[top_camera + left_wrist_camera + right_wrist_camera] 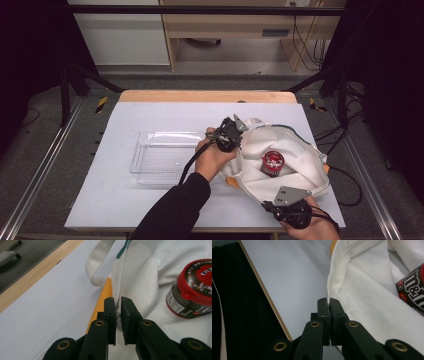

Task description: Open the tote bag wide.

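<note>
Both grippers are on the white cloth bag (295,150), holding its mouth apart. Left gripper (118,305): jaws pinched on the bag's hem, with the seam running up from between the tips. A thin gap shows between the pads, so I'd call it clamped on fabric, though the grip may be light. Right gripper (328,302): jaws clenched tight on the opposite edge, with the hem rising straight out of the tips.

The red candy tub (272,163) sits inside the opened bag, between my two grippers. From the left jaws it lies just to the right and a little ahead; from the right jaws it is off to the right, half out of frame. A clear plastic tray (165,157) sits on the table (100,200) on the far side of my left hand (212,159) from the bag.

Step in hand, as I read it: bag spread open, tub exposed, tub not yet out.

Next move: one gripper must let go of its hem and take the tub, while the other keeps the mouth open. The tub is round and wide, so the jaws must open fully and close squarely across its body, not on the lid. Destination is probably the tray.
</note>
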Demonstrator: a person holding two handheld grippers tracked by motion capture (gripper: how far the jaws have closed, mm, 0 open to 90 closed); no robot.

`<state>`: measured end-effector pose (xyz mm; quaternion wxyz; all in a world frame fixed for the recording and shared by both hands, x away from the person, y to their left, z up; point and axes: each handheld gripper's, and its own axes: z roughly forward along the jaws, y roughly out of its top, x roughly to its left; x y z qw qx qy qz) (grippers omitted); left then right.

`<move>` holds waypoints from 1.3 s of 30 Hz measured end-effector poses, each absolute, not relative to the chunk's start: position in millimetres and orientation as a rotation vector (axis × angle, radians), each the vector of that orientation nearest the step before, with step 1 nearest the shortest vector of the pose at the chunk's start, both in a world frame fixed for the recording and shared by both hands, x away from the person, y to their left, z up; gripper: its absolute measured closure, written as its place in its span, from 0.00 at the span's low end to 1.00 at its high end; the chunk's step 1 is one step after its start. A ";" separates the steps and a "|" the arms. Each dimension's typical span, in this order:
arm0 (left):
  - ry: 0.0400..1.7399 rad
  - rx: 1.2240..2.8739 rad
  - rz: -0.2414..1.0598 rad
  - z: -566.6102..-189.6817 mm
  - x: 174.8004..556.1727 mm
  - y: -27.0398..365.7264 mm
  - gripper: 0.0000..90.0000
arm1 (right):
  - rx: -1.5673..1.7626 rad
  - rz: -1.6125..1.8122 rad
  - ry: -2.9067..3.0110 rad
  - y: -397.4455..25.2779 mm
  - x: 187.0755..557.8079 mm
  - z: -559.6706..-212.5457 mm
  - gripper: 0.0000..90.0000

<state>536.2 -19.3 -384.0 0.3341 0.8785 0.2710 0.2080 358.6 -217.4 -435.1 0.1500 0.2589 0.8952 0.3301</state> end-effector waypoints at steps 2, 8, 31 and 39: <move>0.712 2.311 0.533 -387.5 537.0 -20.6 0.93 | 0.734 0.921 2.584 -215.6 358.1 -440.3 0.99; 0.725 2.332 0.532 -394.1 538.7 -21.3 0.93 | 0.772 0.901 2.605 -213.9 364.0 -456.0 0.99; 0.690 2.275 0.571 -383.1 524.0 -15.4 0.59 | 0.873 0.974 2.517 -227.2 363.9 -419.1 0.45; 0.678 2.256 0.574 -379.3 518.8 -12.5 0.48 | 0.952 0.954 2.458 -237.8 376.2 -409.2 0.34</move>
